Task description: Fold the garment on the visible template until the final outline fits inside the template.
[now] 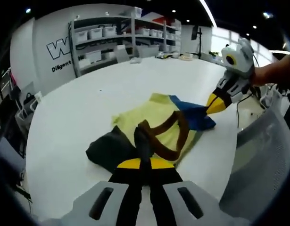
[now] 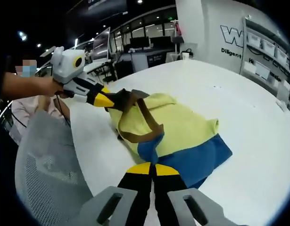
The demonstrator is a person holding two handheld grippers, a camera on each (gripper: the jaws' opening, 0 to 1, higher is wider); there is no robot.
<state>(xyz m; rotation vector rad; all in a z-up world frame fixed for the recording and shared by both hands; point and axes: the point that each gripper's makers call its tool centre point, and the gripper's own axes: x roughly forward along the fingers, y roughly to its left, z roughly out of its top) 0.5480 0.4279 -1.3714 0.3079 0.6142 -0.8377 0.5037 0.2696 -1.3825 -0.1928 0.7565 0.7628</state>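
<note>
Two tools meet over one garment (image 1: 159, 125) that lies rumpled near the edge of a smooth white round bench (image 1: 88, 103). The cloth looks soft and matte: a pale yellow body, a blue band at one end, a dark patch at the other, and a brown ribbed strip curling across it in a loop. In the left gripper view the left tool (image 1: 144, 160), black jaws with yellow tips, is pinched together on the dark cloth beside the brown strip; the right tool (image 1: 215, 104) comes in from the side with its yellow tip on the blue end. In the right gripper view the right tool (image 2: 153, 168) has its jaws closed on the edge of the blue band, and the left tool (image 2: 107, 100), held by a hand (image 2: 53, 87), grips the dark corner. A grey mesh chair back (image 2: 45, 165) stands by the bench, and metal shelving (image 1: 121, 40) with pale bins lines the wall.
</note>
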